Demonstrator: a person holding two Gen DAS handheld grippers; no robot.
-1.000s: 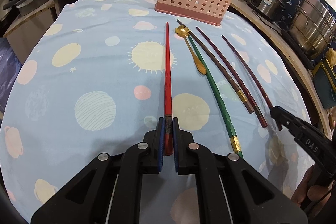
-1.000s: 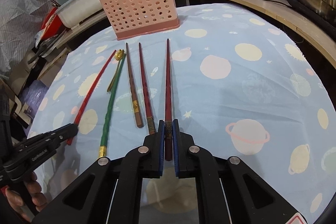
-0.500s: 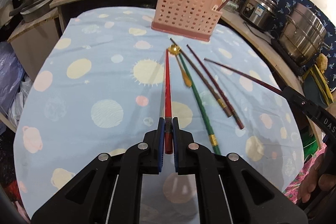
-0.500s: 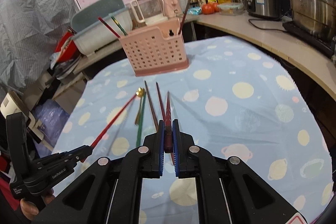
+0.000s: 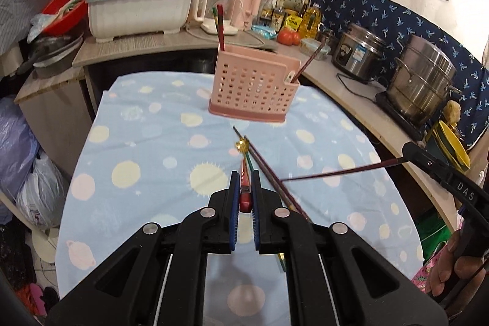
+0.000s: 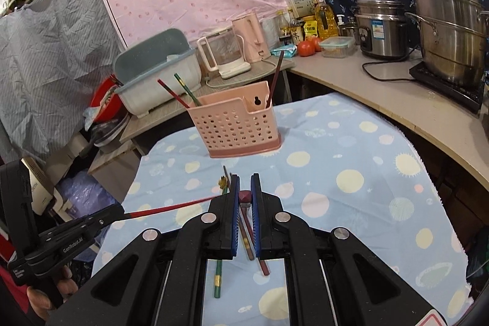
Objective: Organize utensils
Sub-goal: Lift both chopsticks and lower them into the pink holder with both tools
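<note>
Ahead on tablecloth [image 5: 146, 142]: pink basket [image 5: 253, 93]; both claws pinching chopsticks, loose chopsticks beneath.

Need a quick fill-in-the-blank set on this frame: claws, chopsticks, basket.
1. The left claw is shut on a ____ chopstick.
2. The right claw grips a dark ____ chopstick.
3. The pink basket already holds ____ chopsticks.

Missing words: red; maroon; three

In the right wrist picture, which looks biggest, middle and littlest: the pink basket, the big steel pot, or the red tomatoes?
1. Steel pot, cut off by the edge, though.
2. Pink basket, nearly as big; it sits nearer the camera, so the top two are unsure.
3. Tomatoes, clearly littlest.
</note>
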